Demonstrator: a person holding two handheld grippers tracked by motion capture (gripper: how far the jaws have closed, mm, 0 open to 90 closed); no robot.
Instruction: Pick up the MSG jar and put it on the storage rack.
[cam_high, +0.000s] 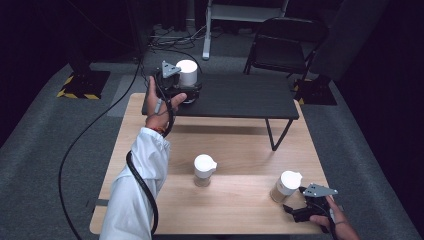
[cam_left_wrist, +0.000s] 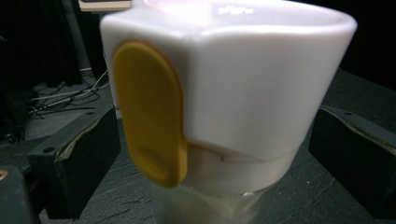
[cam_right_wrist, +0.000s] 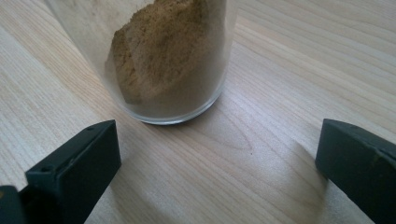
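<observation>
A glass jar with a white lid (cam_high: 187, 73) stands on the left end of a low black shelf (cam_high: 240, 95). My left gripper (cam_high: 188, 92) is open around it. In the left gripper view the lid (cam_left_wrist: 252, 84) bears a yellow tab (cam_left_wrist: 149, 112), and both jaws of the left gripper (cam_left_wrist: 210, 154) stand a little off the jar's sides. A second white-lidded jar (cam_high: 286, 186), holding brown powder (cam_right_wrist: 163, 60), stands at the near right of the wooden table. My right gripper (cam_high: 295, 202) rests open just short of it, and in the right gripper view nothing lies between the right gripper (cam_right_wrist: 217, 158) jaws.
A third white-lidded jar (cam_high: 204, 170) stands mid-table. The black shelf sits on the far half of the wooden table (cam_high: 240, 145) on thin legs. A black cable (cam_high: 142, 185) trails along the left sleeve. A folding chair (cam_high: 285, 47) stands beyond the table.
</observation>
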